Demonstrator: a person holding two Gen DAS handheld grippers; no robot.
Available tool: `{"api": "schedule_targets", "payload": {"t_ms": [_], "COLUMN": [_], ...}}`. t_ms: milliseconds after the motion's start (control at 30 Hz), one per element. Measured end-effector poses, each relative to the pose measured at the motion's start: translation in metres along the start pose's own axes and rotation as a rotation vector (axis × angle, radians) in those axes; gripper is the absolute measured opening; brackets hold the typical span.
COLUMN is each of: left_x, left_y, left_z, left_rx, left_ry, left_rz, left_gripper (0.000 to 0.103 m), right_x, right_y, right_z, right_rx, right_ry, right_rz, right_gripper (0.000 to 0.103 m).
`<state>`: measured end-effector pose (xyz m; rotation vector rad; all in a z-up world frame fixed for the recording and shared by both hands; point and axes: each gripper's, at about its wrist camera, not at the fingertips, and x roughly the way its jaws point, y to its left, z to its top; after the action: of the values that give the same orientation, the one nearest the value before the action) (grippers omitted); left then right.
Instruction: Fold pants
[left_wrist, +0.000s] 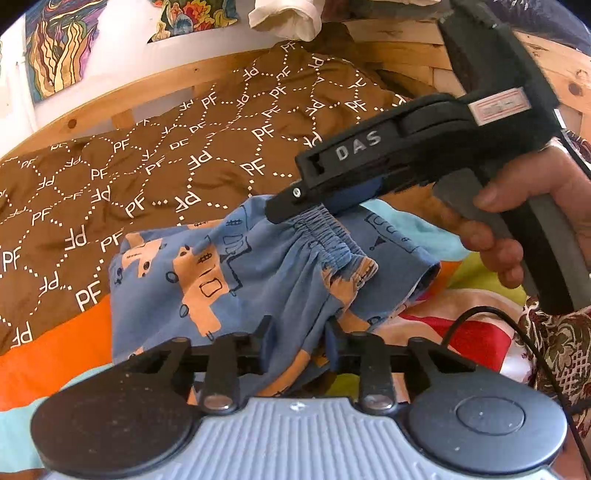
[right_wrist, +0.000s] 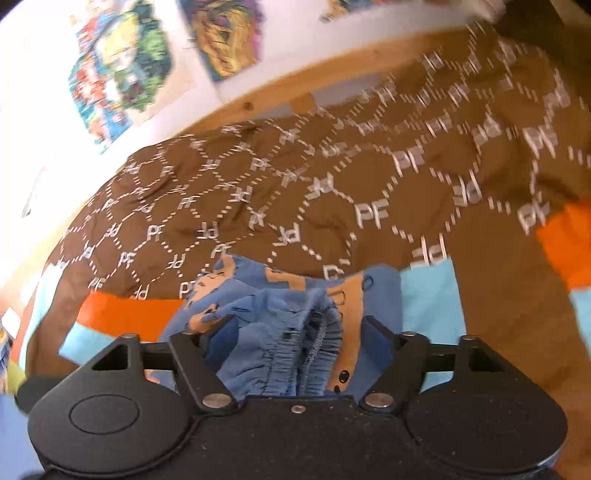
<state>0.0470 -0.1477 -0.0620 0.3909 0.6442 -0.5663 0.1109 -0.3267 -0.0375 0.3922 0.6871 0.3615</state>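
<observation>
Left gripper (left_wrist: 298, 334): fingers drawn in on a fold of the pants (left_wrist: 229, 280), cloth bunched between them, pinched. The pants are blue with tan truck prints, lifted and crumpled, the lower part hanging down to the gripper.

Right gripper (right_wrist: 291, 341): in its own view the fingers close in from both sides on the gathered elastic waistband (right_wrist: 314, 332), which fills the gap between them. Pinching the waistband. In the left view the same tool (left_wrist: 291, 206) comes in from the right, black, lettered "DAS", its tip set on the ruched waistband (left_wrist: 325, 236). The right hand (left_wrist: 517, 221) wraps its trigger and handle. A patterned sleeve (left_wrist: 554, 350) covers the wrist, and a black cable (left_wrist: 517, 332) loops below.

So the pants hang between the two tools, waistband up at the right gripper, a lower fold at the left, over the bed.

Beneath: a brown quilt (left_wrist: 147, 166) with white "PF" letters and dotted diamonds. Near its edge is a sheet (left_wrist: 55, 354) in orange, pale blue, lime and red patches. Behind the quilt is a wooden frame (left_wrist: 147, 81), then a white wall with coloured drawings (left_wrist: 62, 48). White cloth (left_wrist: 284, 18) lies at the top edge. The right view is motion-blurred toward its right side.
</observation>
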Motion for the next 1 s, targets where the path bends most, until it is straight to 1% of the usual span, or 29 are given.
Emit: {"api": "schedule_targets", "payload": {"t_ms": [33, 67, 133, 200, 233, 333, 500, 567, 633, 700, 767, 800, 833, 900, 967, 1000], "left_x": [0.0, -0.001, -0.003, -0.007, -0.01, -0.02, -0.024, -0.017, -0.007, 0.003, 0.002, 0.0, -0.005, -0.015, -0.022, -0.025], "left_y": [0.001, 0.002, 0.003, 0.004, 0.005, 0.004, -0.005, -0.011, -0.014, -0.014, -0.009, -0.006, -0.001, 0.008, 0.019, 0.027], "left_z": [0.0, 0.0, 0.0, 0.002, 0.004, 0.01, 0.017, 0.016, 0.011, 0.007, 0.004, 0.004, 0.005, 0.006, 0.008, 0.009], "left_rx": [-0.003, -0.011, -0.023, -0.031, -0.032, -0.041, -0.035, -0.021, -0.021, -0.035, -0.056, -0.066, -0.077, -0.12, -0.168, -0.206], "left_ry": [-0.002, -0.01, -0.016, -0.034, -0.041, -0.071, -0.091, -0.079, -0.06, -0.022, -0.017, -0.013, -0.011, -0.025, -0.027, -0.025], "left_rz": [-0.004, -0.005, -0.011, -0.012, -0.016, -0.038, -0.086, -0.1, -0.119, -0.13, -0.137, -0.144, -0.154, -0.162, -0.169, -0.169], "left_gripper": [0.02, 0.017, 0.006, 0.004, 0.004, 0.003, 0.003, 0.004, 0.004, 0.005, 0.01, 0.021, 0.042, 0.062, 0.064, 0.069], "right_x": [0.002, 0.003, 0.004, 0.001, -0.003, -0.016, -0.041, -0.046, -0.044, -0.038, -0.032, -0.032, -0.033, -0.039, -0.045, -0.048], "right_y": [-0.003, -0.006, -0.008, -0.007, -0.006, -0.004, -0.008, -0.011, -0.017, -0.023, -0.027, -0.028, -0.028, -0.024, -0.015, -0.01], "right_z": [0.0, -0.001, -0.003, -0.004, -0.003, 0.0, 0.005, 0.003, -0.001, -0.008, -0.017, -0.021, -0.023, -0.026, -0.029, -0.031], "right_rx": [0.028, 0.052, 0.083, 0.094, 0.095, 0.106, 0.128, 0.12, 0.109, 0.112, 0.111, 0.117, 0.122, 0.111, 0.071, 0.046], "right_ry": [0.007, 0.008, 0.009, -0.002, -0.011, -0.045, -0.083, -0.086, -0.064, -0.038, -0.024, -0.025, -0.034, -0.054, -0.075, -0.081], "right_rz": [-0.001, -0.002, 0.0, 0.0, 0.001, 0.004, -0.019, -0.043, -0.083, -0.115, -0.141, -0.15, -0.155, -0.176, -0.214, -0.234], "right_gripper": [0.053, 0.043, 0.032, 0.015, 0.011, 0.01, 0.01, 0.01, 0.01, 0.01, 0.018, 0.02, 0.026, 0.033, 0.05, 0.055]}}
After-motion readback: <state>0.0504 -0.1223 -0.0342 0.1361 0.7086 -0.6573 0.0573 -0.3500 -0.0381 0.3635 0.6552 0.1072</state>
